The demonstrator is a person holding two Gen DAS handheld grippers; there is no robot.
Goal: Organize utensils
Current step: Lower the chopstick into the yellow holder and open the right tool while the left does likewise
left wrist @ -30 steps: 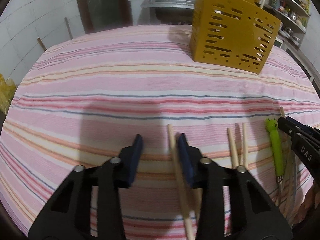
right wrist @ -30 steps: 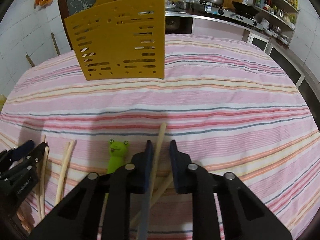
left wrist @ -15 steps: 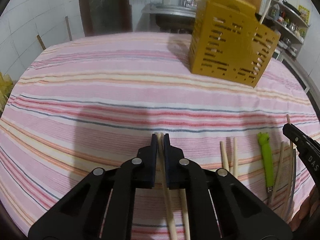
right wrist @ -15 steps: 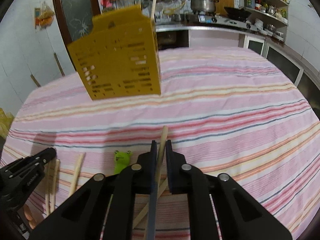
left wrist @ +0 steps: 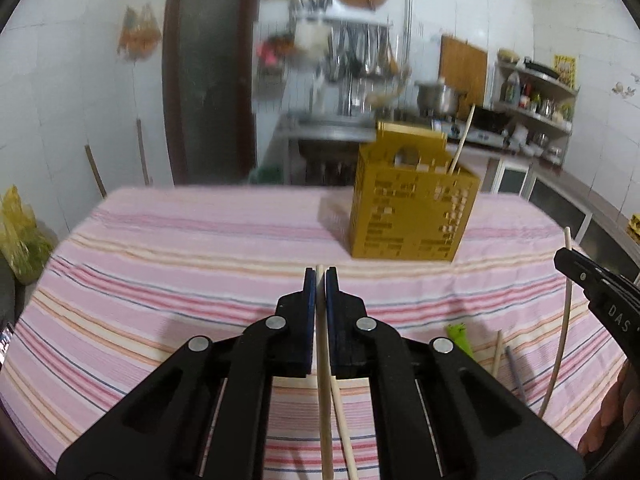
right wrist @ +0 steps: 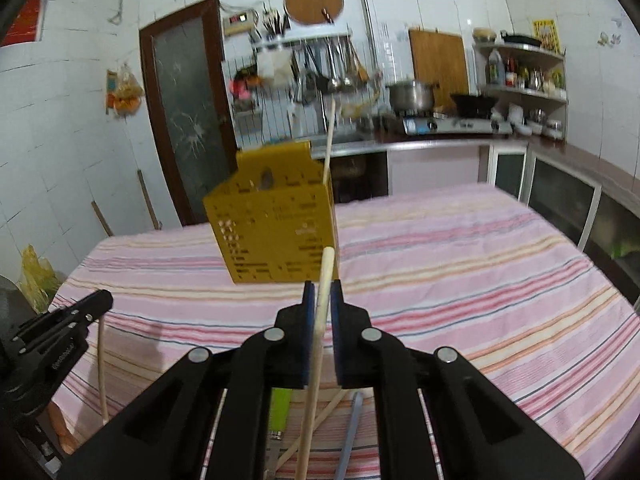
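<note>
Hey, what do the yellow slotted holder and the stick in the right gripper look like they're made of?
Yellow slotted holder: probably moulded plastic, matte mustard, with thin flat walls and cleanly cut slots. Stick in the right hand-held gripper: likely bare wood or bamboo, judging by its pale tan, unvarnished look and rounded tip; the grain is too blurred to confirm.

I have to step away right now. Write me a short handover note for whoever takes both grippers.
Left gripper: shut on one wooden chopstick, lifted off the striped cloth.
Right gripper: shut on another chopstick, also lifted.
Yellow holder: upright at the far side of the table, one chopstick already standing in it.
Still on the cloth: a green frog-topped utensil, a few more chopsticks, a grey stick.
Left to do: probably drop both held chopsticks into the holder, then collect the rest.
</note>
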